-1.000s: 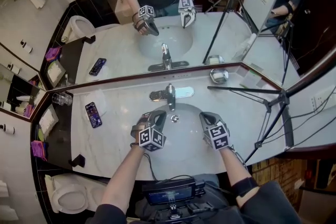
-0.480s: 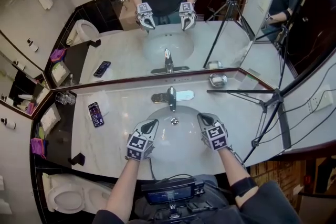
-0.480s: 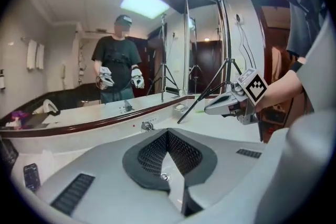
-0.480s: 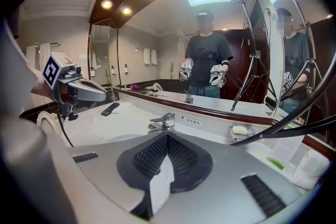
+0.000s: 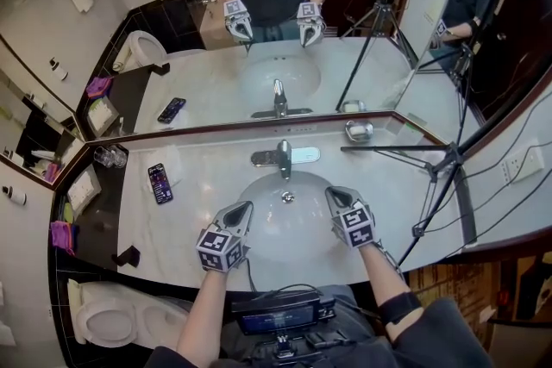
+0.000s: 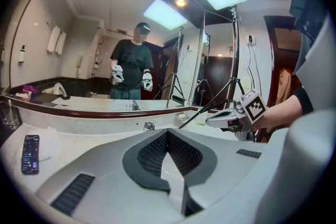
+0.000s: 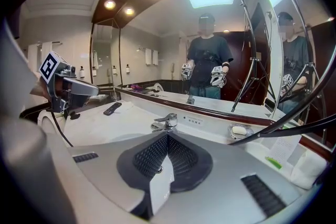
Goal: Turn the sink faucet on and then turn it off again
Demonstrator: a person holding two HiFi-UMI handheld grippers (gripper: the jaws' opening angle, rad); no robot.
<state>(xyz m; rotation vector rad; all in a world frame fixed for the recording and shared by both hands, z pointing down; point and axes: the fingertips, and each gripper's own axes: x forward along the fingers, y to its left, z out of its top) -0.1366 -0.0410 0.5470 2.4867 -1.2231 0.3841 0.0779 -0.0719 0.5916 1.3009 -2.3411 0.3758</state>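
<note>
The left gripper [image 5: 244, 208] is held with its jaws brought together, and nothing is caught between them. It is raised over the near left rim of the sink basin [image 5: 297, 228] and is pointed toward the back wall. The right gripper [image 5: 333, 193] is likewise closed and empty; it is held over the near right part of the basin, level with the left one and well apart from it. Neither gripper is in contact with the faucet [image 5: 283, 158], which is mounted at the back edge of the basin, centred between the two grippers and beyond their tips, with its spout directed over the bowl. The pale marble tabletop [image 5: 194, 215] is seen around the basin. A phone [image 5: 159, 183] is laid flat on it to the left of the basin, and a drinking glass [image 5: 107, 157] is set further left, in the corner. A soap dish [image 5: 359, 131] is placed at the back right, near the mirror [image 5: 285, 56]. A tripod [image 5: 448, 172] is stood across the right end of the tabletop.
</note>
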